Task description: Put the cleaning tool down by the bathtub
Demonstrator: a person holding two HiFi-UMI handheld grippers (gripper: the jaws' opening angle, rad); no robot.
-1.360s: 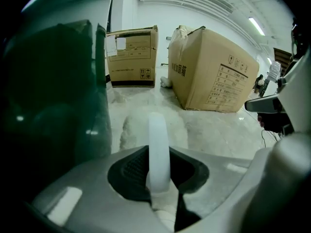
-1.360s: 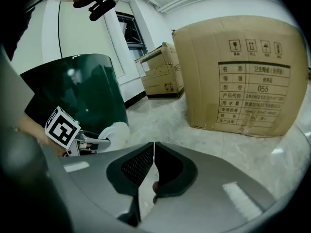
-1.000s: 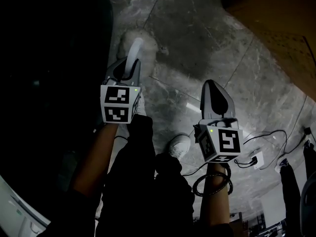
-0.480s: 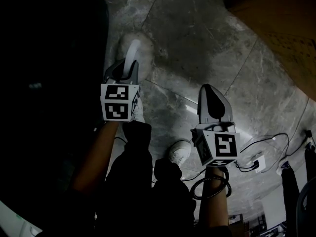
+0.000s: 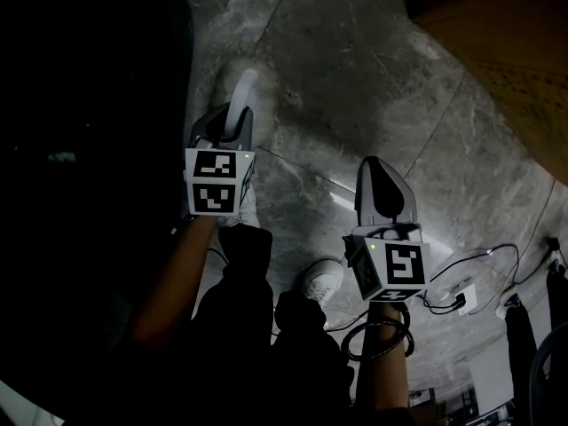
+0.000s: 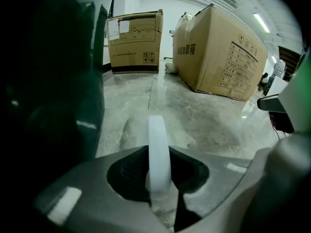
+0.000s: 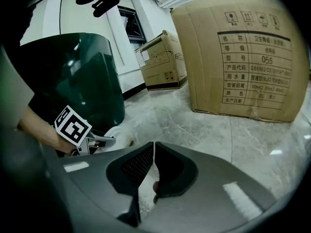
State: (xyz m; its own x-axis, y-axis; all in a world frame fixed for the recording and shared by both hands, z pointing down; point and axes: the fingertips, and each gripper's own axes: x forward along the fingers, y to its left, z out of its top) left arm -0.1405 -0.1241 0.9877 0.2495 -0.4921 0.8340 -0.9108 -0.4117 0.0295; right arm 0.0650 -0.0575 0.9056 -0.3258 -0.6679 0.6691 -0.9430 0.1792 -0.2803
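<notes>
The left hand-held gripper (image 5: 232, 124) clamps the white handle of the cleaning tool (image 6: 159, 152), its pale head down at the grey floor (image 5: 373, 78) just beside the dark bathtub (image 5: 89, 149). The right hand-held gripper (image 5: 383, 172) is closed and empty.

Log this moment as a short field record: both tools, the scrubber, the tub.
left tool: shut on the scrubber, gripping its white handle
right tool: shut, nothing held
scrubber head: low at the floor beside the bathtub, not yet released
bathtub: dark green, on the left tool's left
floor: grey marble
</notes>
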